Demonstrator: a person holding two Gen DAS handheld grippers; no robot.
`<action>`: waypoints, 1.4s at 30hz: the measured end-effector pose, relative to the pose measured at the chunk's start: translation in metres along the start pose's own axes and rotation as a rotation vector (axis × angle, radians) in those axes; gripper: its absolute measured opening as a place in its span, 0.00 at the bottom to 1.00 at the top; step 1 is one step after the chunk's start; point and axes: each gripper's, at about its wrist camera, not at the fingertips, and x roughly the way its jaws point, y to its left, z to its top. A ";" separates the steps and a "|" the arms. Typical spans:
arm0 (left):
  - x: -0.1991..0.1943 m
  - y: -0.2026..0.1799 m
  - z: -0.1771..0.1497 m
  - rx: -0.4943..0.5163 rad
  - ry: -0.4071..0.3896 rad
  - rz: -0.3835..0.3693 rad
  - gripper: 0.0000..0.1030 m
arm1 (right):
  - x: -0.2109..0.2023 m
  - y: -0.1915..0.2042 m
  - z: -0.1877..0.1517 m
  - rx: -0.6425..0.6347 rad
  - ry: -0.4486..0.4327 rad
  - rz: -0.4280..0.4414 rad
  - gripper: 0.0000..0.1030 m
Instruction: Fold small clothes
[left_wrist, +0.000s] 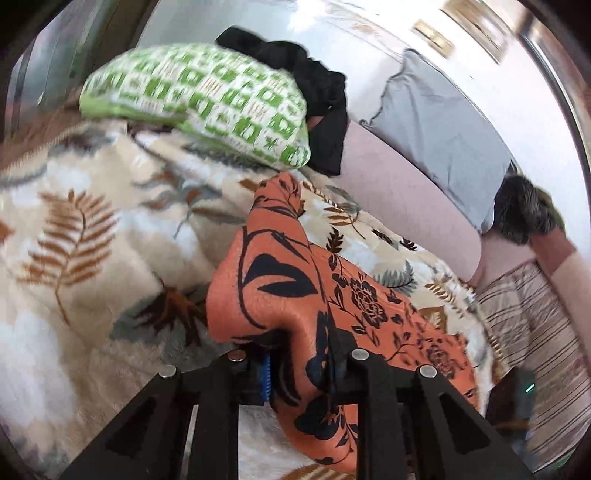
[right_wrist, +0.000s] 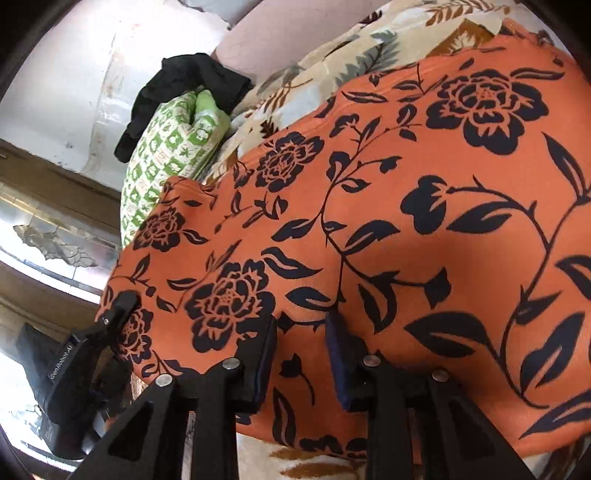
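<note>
An orange garment with black flowers lies on a cream leaf-print blanket. My left gripper is shut on a bunched edge of it, which rises in a fold ahead of the fingers. In the right wrist view the same garment fills most of the frame, spread wide. My right gripper is shut on the garment's near edge, with cloth running between the two pads. The left gripper shows at the garment's left corner in that view, with cloth in it.
A green-and-white patterned pillow lies at the far side of the blanket, with a black cloth heaped behind it. A grey cloth rests on a pink padded ledge. A striped sheet lies to the right.
</note>
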 end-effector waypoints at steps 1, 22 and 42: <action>-0.001 -0.003 0.000 0.017 -0.007 0.003 0.22 | -0.006 0.001 0.004 0.015 0.018 0.011 0.32; 0.000 -0.129 -0.032 0.297 -0.038 -0.130 0.21 | -0.128 -0.099 0.048 0.247 -0.171 0.163 0.31; 0.040 -0.202 -0.131 0.610 0.151 -0.116 0.21 | -0.083 -0.110 0.098 0.260 -0.056 0.364 0.82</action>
